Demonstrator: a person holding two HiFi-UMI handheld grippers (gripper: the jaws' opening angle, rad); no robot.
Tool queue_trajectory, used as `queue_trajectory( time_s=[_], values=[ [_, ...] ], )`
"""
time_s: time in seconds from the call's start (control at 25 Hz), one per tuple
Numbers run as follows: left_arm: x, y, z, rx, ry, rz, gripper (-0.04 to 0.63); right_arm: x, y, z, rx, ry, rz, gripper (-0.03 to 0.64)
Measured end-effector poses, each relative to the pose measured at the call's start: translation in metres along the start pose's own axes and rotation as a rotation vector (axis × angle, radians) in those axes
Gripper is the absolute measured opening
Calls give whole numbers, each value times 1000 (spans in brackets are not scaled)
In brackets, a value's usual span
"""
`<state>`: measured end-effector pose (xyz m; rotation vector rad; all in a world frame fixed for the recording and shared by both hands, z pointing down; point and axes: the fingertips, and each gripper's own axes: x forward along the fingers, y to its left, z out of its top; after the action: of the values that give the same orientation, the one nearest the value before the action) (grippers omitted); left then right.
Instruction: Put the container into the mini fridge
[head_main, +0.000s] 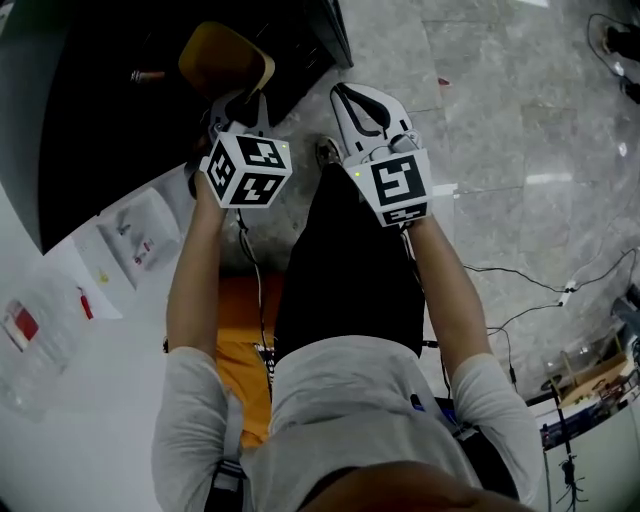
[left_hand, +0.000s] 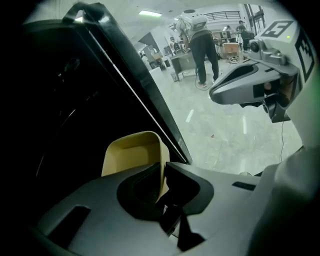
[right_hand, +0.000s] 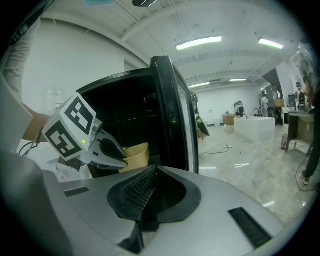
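Yellow container (left_hand: 131, 155) in left tool (left_hand: 164, 173)

White surface (head_main: 60, 420) at your left: clear plastic sleeves (head_main: 140, 235) holding printed sheets lie flat on it. Grey marbled floor (head_main: 500, 90) ahead and to your right: open black mini fridge (head_main: 110, 110) beside surface, thin cables (head_main: 530, 281) trailing across tiles.

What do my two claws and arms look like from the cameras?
The left claw and right claw are pale grey shells with black pads, each topped by a white cube of black square markers with a green light. A black cable hangs from the left one. The sleeves are short and light grey.
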<state>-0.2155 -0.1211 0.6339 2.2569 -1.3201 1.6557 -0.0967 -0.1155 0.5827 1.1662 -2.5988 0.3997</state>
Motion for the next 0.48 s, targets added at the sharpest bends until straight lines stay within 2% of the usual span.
queue_trajectory(
  time_s=[0.2,0.36,0.48],
  values=[
    [21,10,-19,-24,14,27,44,14,2,-10,-1,2,0,40],
    [35,8,-36,-48,26,3,44,23,10,-18,-37,29,0,40],
    [46,9,-42,-42,40,-8,44,29,13,-13,-22,17,2,40]
  ],
)
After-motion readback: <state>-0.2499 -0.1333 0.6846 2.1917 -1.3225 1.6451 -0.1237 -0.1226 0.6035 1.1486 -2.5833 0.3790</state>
